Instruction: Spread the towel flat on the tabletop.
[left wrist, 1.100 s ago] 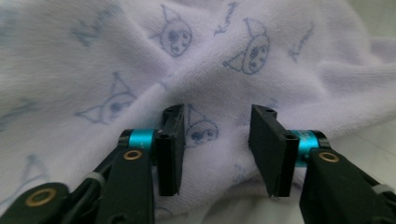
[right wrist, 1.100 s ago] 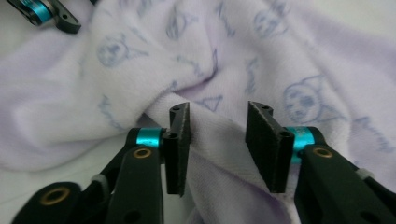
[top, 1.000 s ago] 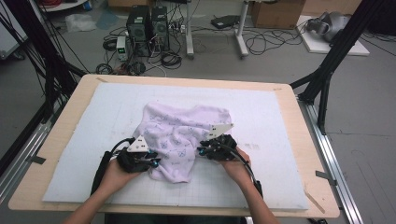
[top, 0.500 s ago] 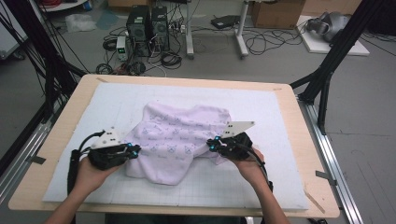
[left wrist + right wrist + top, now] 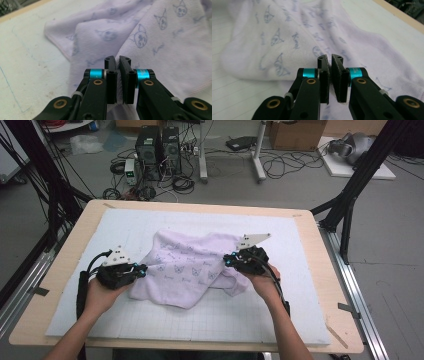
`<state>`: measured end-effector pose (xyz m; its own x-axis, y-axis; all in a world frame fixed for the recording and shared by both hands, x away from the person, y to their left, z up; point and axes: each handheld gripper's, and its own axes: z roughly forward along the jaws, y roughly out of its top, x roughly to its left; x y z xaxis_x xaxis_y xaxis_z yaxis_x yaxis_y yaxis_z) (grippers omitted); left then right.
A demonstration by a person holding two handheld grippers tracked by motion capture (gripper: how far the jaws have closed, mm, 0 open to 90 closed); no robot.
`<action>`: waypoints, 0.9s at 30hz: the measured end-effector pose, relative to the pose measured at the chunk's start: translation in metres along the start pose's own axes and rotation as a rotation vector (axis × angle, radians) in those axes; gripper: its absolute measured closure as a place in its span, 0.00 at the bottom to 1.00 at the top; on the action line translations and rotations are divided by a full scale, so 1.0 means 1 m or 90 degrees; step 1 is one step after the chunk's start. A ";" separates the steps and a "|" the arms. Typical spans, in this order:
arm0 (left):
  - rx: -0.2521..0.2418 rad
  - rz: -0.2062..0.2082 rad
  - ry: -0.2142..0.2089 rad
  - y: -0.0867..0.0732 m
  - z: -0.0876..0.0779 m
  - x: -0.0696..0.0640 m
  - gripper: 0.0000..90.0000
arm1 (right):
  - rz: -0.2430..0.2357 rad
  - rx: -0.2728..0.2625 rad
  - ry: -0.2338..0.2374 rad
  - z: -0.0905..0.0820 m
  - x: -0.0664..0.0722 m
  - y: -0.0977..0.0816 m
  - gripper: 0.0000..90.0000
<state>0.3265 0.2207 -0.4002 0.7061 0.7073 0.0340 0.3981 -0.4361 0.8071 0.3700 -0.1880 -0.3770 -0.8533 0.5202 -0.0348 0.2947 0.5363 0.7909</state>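
**Holding one towel with two grippers**

One pale purple towel (image 5: 192, 270) with little blue drawings lies bunched in the middle of one white mat (image 5: 280, 315) on the wooden table (image 5: 327, 270). Two grippers pinch it. The left gripper (image 5: 142, 268) is squeezed tight on its left edge. The right gripper (image 5: 227, 261) is squeezed tight on its right edge.

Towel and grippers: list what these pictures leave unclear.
- Towel: its underside and inner folds are hidden in the high view by its own bunched cloth.
- Left gripper: the pinched edge is hidden between the closed jaws in the left gripper view.
- Right gripper: same in the right gripper view.
- Printed figures: too small to read from the high view.
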 end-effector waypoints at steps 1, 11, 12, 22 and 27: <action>0.006 -0.007 0.000 0.000 0.006 0.003 0.94 | 0.011 0.006 -0.002 0.008 -0.006 0.000 0.94; -0.003 -0.015 -0.002 -0.003 -0.003 0.004 0.71 | 0.011 -0.016 -0.004 0.005 -0.002 -0.001 0.79; -0.009 -0.014 0.000 -0.004 -0.008 0.003 0.69 | 0.002 -0.025 -0.006 -0.001 0.003 -0.002 0.79; 0.020 0.017 -0.021 -0.029 -0.016 -0.012 0.60 | -0.066 -0.009 0.021 -0.001 0.053 -0.020 0.71; 0.062 0.021 -0.030 -0.037 0.005 -0.012 0.71 | -0.076 0.024 0.030 0.033 0.058 -0.020 0.67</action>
<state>0.3065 0.2258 -0.4331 0.7457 0.6657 0.0294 0.4279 -0.5122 0.7447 0.3289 -0.1469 -0.4148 -0.9025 0.4194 -0.0978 0.2049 0.6179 0.7591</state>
